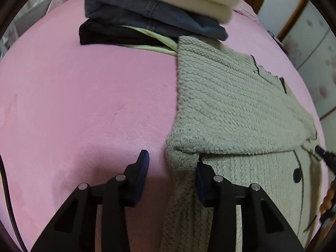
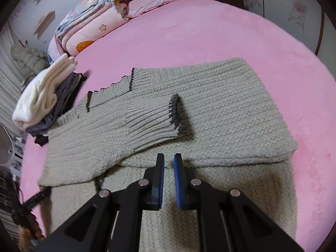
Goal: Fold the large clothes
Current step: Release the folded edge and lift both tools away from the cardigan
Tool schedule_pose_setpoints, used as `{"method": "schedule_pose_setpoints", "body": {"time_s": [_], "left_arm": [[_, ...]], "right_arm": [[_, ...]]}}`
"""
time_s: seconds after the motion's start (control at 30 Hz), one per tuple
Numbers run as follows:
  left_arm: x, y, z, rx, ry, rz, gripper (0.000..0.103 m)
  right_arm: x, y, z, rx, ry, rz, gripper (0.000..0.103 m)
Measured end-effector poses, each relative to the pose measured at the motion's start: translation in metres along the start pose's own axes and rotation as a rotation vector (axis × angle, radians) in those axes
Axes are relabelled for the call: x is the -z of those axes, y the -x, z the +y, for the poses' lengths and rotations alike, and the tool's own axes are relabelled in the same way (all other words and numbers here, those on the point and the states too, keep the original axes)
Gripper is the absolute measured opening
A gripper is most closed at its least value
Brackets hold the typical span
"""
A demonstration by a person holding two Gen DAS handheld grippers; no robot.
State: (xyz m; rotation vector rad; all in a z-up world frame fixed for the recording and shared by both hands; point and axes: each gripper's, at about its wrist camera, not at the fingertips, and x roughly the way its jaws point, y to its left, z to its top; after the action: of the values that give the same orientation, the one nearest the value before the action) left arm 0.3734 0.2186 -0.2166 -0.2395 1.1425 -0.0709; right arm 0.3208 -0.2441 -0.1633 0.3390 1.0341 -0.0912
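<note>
**A:** Item one, the grey knit cardigan [image 2: 210, 109]. Where is it lying?

**B:** It is lying flat on the pink bedspread [image 2: 231, 33], partly folded: both sleeves are resting across the body, and the ribbed cuff [image 2: 157, 117] of the near one is sitting on top. I judge the sleeves are being kept inward so the next fold makes a narrow panel.

**A:** Item two, the left gripper [image 1: 172, 161]?

**B:** Its jaws are standing wide apart, straddling the cardigan's left edge [image 1: 178, 159] near the fold corner. It is gripping nothing; whether the right finger is touching the knit, I cannot tell.

**A:** Item three, the right gripper [image 2: 169, 157]?

**B:** It is hovering over the lower body of the cardigan, blue pads [image 2: 178, 184] nearly together with a slim gap showing, nothing between them.

**A:** Condition of the garment?

**B:** Chunky rib knit, dark trim at cuffs and hem, dark buttons [image 1: 297, 175] showing on the placket. It is looking thick and likely to spring back.

**A:** Other stock?

**B:** A stack of folded clothes [image 1: 151, 14] is sitting just beyond the cardigan, presumably finished pieces; a floral quilt [image 2: 88, 25] is lying by the headboard.
</note>
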Motion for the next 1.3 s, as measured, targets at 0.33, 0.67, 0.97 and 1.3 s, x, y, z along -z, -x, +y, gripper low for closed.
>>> {"method": "schedule_pose_setpoints", "body": {"time_s": [0.33,0.67,0.97,1.3], "left_arm": [[0.01,0.006,0.011,0.045,0.064,-0.049,0.038],[0.017,0.046,-0.028,-0.033,-0.024,-0.12,0.075],[0.032,0.107,-0.07,-0.052,-0.108,-0.197,0.086],[0.073,0.187,-0.101,-0.062,-0.154,-0.338,0.087]], "right_arm": [[0.026,0.009,-0.019,0.122,0.104,0.012,0.009],[0.048,0.036,-0.018,0.076,0.132,0.009,0.009],[0.051,0.076,0.005,0.044,0.145,-0.039,0.009],[0.069,0.128,0.015,0.032,0.177,-0.105,0.009]]}}
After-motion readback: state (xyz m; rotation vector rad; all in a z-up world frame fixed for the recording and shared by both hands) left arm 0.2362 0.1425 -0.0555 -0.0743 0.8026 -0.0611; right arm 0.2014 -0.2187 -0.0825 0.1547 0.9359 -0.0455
